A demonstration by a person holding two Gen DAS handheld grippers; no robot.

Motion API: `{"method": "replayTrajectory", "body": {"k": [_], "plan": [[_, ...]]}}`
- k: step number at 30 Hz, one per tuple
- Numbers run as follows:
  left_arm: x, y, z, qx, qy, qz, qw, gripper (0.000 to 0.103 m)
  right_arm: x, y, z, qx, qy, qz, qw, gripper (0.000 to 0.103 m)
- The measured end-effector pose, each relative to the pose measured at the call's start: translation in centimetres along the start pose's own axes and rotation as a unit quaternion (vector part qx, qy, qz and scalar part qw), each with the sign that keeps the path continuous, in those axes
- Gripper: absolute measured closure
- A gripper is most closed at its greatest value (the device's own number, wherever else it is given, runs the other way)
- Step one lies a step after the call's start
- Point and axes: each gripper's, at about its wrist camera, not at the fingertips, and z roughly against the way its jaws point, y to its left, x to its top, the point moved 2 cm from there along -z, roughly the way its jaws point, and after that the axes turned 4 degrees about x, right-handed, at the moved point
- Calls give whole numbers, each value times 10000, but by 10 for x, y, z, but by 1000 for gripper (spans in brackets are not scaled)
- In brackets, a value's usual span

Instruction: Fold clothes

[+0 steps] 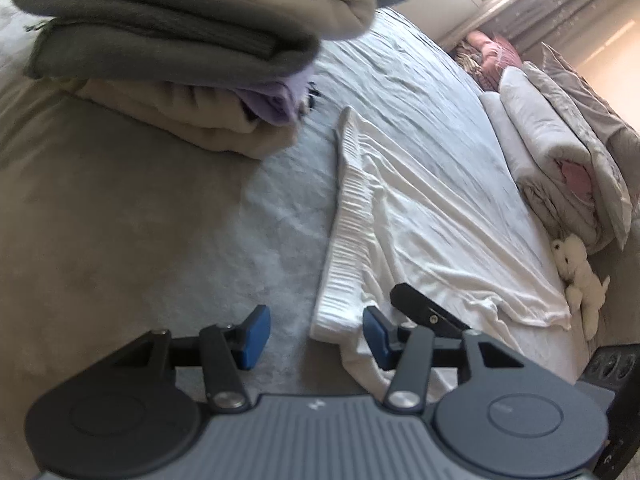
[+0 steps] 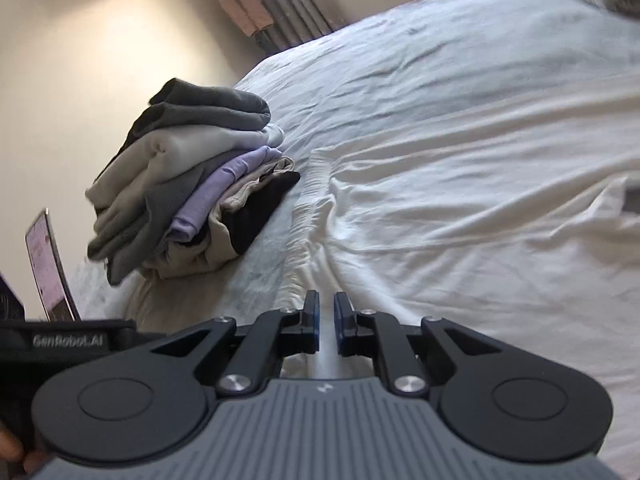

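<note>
A white garment is spread flat on the bed, its ribbed hem nearest. The left gripper is held open at the hem corner; the right gripper is nearly closed on nothing visible. A first fold is judged pending, so both corners must be pinched. A folded stack sits beside.

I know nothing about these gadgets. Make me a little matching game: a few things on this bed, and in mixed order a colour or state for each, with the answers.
Things:
1. left gripper
2. right gripper
3. white garment
4. pile of clothes

States:
A. folded and stacked
B. jaws nearly together
C. spread out flat on the bed
D. jaws wide apart

Pairs: 1-D, 2-B, 3-C, 4-A
</note>
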Motion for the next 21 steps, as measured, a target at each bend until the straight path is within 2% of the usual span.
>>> {"method": "replayTrajectory", "body": {"k": [3,6,8,9,10,12,14,15,17,18,20,21], "plan": [[-2,-4,-1,48,-20,-78,10000,56,5,3,6,-214,-15,634,9978,90],[-2,-5,2,100,-66,-101,9999,61,19,12,4,-343,-96,1522,9877,88],[-1,-3,2,211,-83,-95,9997,61,27,20,-9,-331,113,2263,9734,74],[0,-2,2,277,-91,-100,9995,62,27,24,-19,-350,262,2614,9642,58],[0,-2,2,317,-93,-131,9994,63,27,29,-29,-369,410,2962,9535,54],[-1,-4,2,348,-86,-245,9991,63,27,38,-47,-438,650,3505,9333,54],[-1,-7,0,402,-88,-372,9985,63,30,40,-59,-369,817,3634,9273,54],[-1,-8,0,423,-86,-409,9982,63,32,40,-65,-335,900,3697,9242,56],[-1,-8,0,432,-74,-421,9982,63,34,36,-72,-380,1068,3736,9206,90],[0,-7,1,417,-70,-417,9982,63,35,33,-72,-356,1124,3673,9226,99],[1,-7,2,389,-66,-398,9984,62,40,32,-65,-357,908,3606,9276,100],[1,-7,2,396,-59,-403,9984,62,43,31,-58,-329,723,3427,9361,100]]}}
